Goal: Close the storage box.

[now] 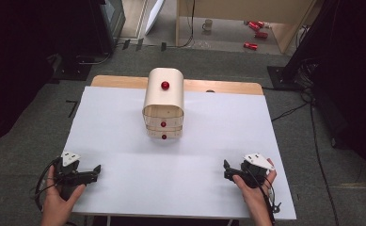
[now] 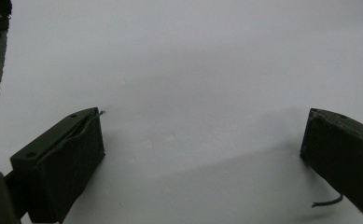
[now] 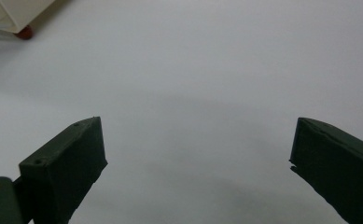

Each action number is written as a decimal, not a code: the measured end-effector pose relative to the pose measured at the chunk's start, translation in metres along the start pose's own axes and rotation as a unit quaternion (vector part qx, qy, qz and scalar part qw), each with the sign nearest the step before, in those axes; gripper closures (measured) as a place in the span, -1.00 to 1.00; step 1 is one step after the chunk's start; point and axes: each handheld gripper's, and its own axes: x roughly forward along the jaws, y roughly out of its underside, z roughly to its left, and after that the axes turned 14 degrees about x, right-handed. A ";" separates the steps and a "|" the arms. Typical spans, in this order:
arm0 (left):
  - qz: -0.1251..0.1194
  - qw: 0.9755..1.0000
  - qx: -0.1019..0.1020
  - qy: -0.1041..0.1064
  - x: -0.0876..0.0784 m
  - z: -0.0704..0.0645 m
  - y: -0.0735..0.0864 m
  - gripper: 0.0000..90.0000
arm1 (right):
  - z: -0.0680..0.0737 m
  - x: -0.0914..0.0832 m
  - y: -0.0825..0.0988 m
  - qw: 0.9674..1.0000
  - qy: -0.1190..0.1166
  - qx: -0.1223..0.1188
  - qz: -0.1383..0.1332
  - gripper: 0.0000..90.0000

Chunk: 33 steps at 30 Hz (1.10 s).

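Note:
A small cream wooden drawer cabinet [image 1: 163,102] with a rounded top stands at the middle back of the white table [image 1: 124,179]. It has a red knob [image 1: 165,85] on top and two red knobs [image 1: 163,124] on its drawer fronts. Its corner and one red knob [image 3: 24,32] appear at the top left of the right gripper view. My left gripper [image 1: 97,169] rests near the front left edge, open and holding nothing [image 2: 202,135]. Near the front right, my right gripper [image 1: 226,168] is also open and holds nothing [image 3: 198,144].
The table's wooden back edge [image 1: 227,86] is bare. Behind it on the floor are a wooden frame [image 1: 284,28], a mug [image 1: 208,24] and red cans [image 1: 256,26]. Black stands and cables flank the table on grey carpet.

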 end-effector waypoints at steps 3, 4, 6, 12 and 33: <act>0.000 1.000 0.000 0.000 0.000 0.000 0.000 -1.00 | -0.013 -0.004 0.003 1.000 0.011 0.007 0.000 -0.93; 0.000 1.000 0.000 0.000 0.000 0.000 0.000 -1.00 | -0.013 -0.004 0.003 1.000 0.011 0.007 0.000 -0.93; 0.000 1.000 0.000 0.000 0.000 0.000 0.000 -1.00 | -0.020 -0.007 0.005 1.000 0.017 0.011 0.001 -0.93; 0.000 1.000 0.000 0.000 0.000 0.000 0.000 -1.00 | -0.035 -0.013 0.010 0.999 0.033 0.003 0.009 -0.93; 0.000 1.000 0.000 0.000 0.000 0.000 0.000 -1.00 | -0.078 -0.020 0.022 0.997 0.055 0.015 0.048 -0.94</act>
